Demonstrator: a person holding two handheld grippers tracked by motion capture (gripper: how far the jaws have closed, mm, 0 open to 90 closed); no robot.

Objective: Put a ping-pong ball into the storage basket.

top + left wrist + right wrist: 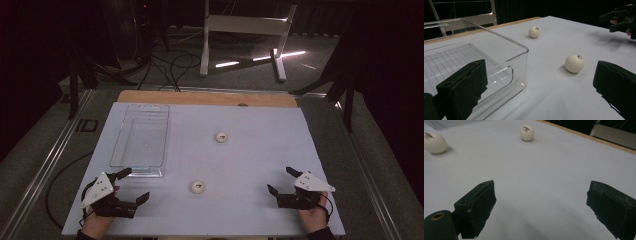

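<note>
Both hand-held grippers, left (pixel 134 185) and right (pixel 281 180), rest wide open and empty on the white tabletop (pixel 250 150). The left gripper view shows the ribbed floor of the clear plastic bin (pixel 461 57) beside the nearer small white ball (pixel 574 63); the right gripper view shows the red print on the farther small white ball (pixel 527 132)

A white-topped table (pixel 260 165) with a wooden far edge carries a clear bin (pixel 141 141) at the left and two white balls, near ball (pixel 197 187) and far ball (pixel 221 136), well apart.
</note>
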